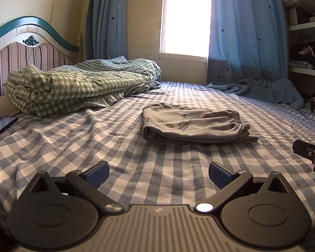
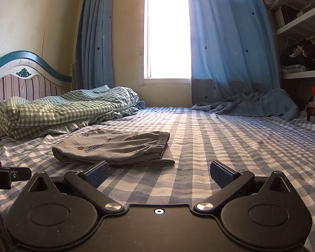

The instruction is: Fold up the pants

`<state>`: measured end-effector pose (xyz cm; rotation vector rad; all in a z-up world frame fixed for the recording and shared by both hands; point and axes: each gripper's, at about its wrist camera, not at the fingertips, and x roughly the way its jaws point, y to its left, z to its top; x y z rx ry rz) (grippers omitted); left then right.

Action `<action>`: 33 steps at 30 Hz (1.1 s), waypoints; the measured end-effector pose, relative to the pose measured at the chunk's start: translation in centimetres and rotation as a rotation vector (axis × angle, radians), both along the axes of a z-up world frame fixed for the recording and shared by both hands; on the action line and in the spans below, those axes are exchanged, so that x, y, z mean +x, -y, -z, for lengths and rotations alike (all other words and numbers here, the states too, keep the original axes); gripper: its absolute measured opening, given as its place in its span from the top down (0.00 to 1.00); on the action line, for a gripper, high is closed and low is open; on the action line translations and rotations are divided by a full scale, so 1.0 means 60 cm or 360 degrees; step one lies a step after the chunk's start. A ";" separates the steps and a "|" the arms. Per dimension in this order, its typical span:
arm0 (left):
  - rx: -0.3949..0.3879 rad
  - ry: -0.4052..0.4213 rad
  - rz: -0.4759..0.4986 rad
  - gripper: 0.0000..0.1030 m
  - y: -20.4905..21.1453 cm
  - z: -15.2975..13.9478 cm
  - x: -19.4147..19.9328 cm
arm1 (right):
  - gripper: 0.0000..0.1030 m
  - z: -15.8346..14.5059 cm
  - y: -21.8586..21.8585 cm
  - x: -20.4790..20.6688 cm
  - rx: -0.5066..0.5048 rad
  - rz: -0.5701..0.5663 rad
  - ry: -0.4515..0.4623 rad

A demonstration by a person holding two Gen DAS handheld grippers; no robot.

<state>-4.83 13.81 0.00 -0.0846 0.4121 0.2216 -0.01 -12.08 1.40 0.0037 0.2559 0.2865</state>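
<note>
Surface: bed point(image 1: 136, 168) w/ blue-white check sheet, wrinkled toward the headboard side. Headboard point(image 1: 21, 48) striped, teal top rail, at the left end. Green check quilt point(image 1: 77, 86) folded in a heap against the headboard end, by the far edge. Phone point(image 1: 1, 127) lies face up at the near left edge, beside the quilt. Blue cloth point(image 1: 266, 89) bunched at the far right corner, under the curtain hem.

Room: bright window point(image 1: 185, 16) in the far wall, blue star curtains point(image 1: 245, 31) either side. Shelves point(image 1: 306, 48) at right.

Containers: shelves hold dark clothes and folded items in piles; detail too dim to tell.

Pants point(image 1: 195, 124): grey, printed, folded into a flat stack mid-bed, waistband toward the right, lying free, no contact w/ either tool.

Left gripper point(image 1: 158, 174): jaws spread wide, nothing between, low over sheet near front edge. Right gripper point(image 2: 159, 173): jaws likewise spread, empty, pants just ahead-left.
</note>
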 end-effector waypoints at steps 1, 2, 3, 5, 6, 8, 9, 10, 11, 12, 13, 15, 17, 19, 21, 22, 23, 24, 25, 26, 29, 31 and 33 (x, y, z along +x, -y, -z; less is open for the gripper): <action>0.0003 0.0001 -0.0012 0.00 0.001 -0.001 0.000 | 0.01 0.000 -0.001 0.000 -0.0001 -0.0002 0.0002; 0.0008 0.0000 -0.0023 0.00 0.003 -0.002 0.000 | 0.01 -0.001 -0.002 0.000 -0.0004 -0.0003 0.0003; 0.0014 -0.0002 -0.0030 0.00 0.004 -0.002 0.001 | 0.01 0.000 -0.001 0.000 -0.0004 -0.0004 0.0005; 0.0022 -0.0012 -0.0042 0.00 0.005 -0.003 0.003 | 0.00 -0.001 -0.001 0.000 -0.0002 -0.0006 0.0004; 0.0023 -0.0017 -0.0052 0.00 0.005 -0.004 0.004 | 0.01 -0.001 -0.001 -0.001 -0.0003 -0.0007 0.0005; 0.0030 -0.0027 -0.0086 0.00 0.005 -0.003 0.006 | 0.01 -0.001 0.000 -0.001 -0.0005 -0.0007 0.0006; 0.0036 -0.0035 -0.0101 0.00 0.005 -0.003 0.006 | 0.01 -0.002 0.001 -0.001 -0.0005 -0.0007 0.0007; 0.0042 -0.0041 -0.0113 0.00 0.005 -0.003 0.006 | 0.01 -0.002 0.001 -0.001 -0.0005 -0.0008 0.0007; 0.0047 -0.0044 -0.0123 0.00 0.003 -0.003 0.006 | 0.01 -0.002 0.003 -0.002 -0.0006 -0.0007 0.0008; 0.0050 -0.0044 -0.0128 0.00 0.002 -0.003 0.006 | 0.01 -0.002 0.004 -0.002 -0.0006 -0.0007 0.0007; 0.0050 -0.0044 -0.0128 0.00 0.001 -0.003 0.006 | 0.01 -0.002 0.006 -0.002 -0.0008 -0.0006 0.0007; 0.0049 -0.0046 -0.0129 0.00 0.001 -0.003 0.006 | 0.01 -0.001 0.008 -0.002 -0.0007 -0.0007 0.0007; 0.0051 -0.0046 -0.0128 0.00 0.001 -0.003 0.005 | 0.01 -0.001 0.008 -0.002 -0.0008 -0.0007 0.0004; 0.0049 -0.0045 -0.0128 0.00 0.002 -0.003 0.005 | 0.01 -0.001 0.009 -0.003 -0.0009 -0.0008 0.0005; 0.0046 -0.0044 -0.0123 0.00 0.001 -0.002 0.004 | 0.01 0.000 0.009 -0.003 -0.0012 -0.0009 0.0005; 0.0046 -0.0044 -0.0122 0.00 0.001 -0.002 0.004 | 0.01 0.000 0.010 -0.003 -0.0013 -0.0011 0.0005; 0.0046 -0.0044 -0.0123 0.00 0.001 -0.002 0.004 | 0.01 0.000 0.010 -0.003 -0.0014 -0.0011 0.0006; 0.0043 -0.0043 -0.0122 0.00 0.001 -0.002 0.004 | 0.01 0.000 0.010 -0.002 -0.0015 -0.0011 0.0006; 0.0037 -0.0045 -0.0121 0.00 0.000 -0.001 0.005 | 0.01 0.000 0.009 -0.002 -0.0016 -0.0011 0.0006; 0.0030 -0.0050 -0.0122 0.00 -0.001 -0.001 0.006 | 0.01 0.000 0.009 -0.002 -0.0016 -0.0011 0.0006; 0.0010 -0.0066 -0.0122 0.00 -0.005 0.002 0.008 | 0.01 0.000 0.011 -0.003 -0.0016 -0.0011 0.0004; 0.0009 -0.0069 -0.0125 0.00 -0.006 0.003 0.008 | 0.01 0.001 0.011 -0.003 -0.0017 -0.0012 0.0004; 0.0013 -0.0074 -0.0128 0.00 -0.006 0.004 0.009 | 0.01 0.001 0.012 -0.003 -0.0017 -0.0012 0.0004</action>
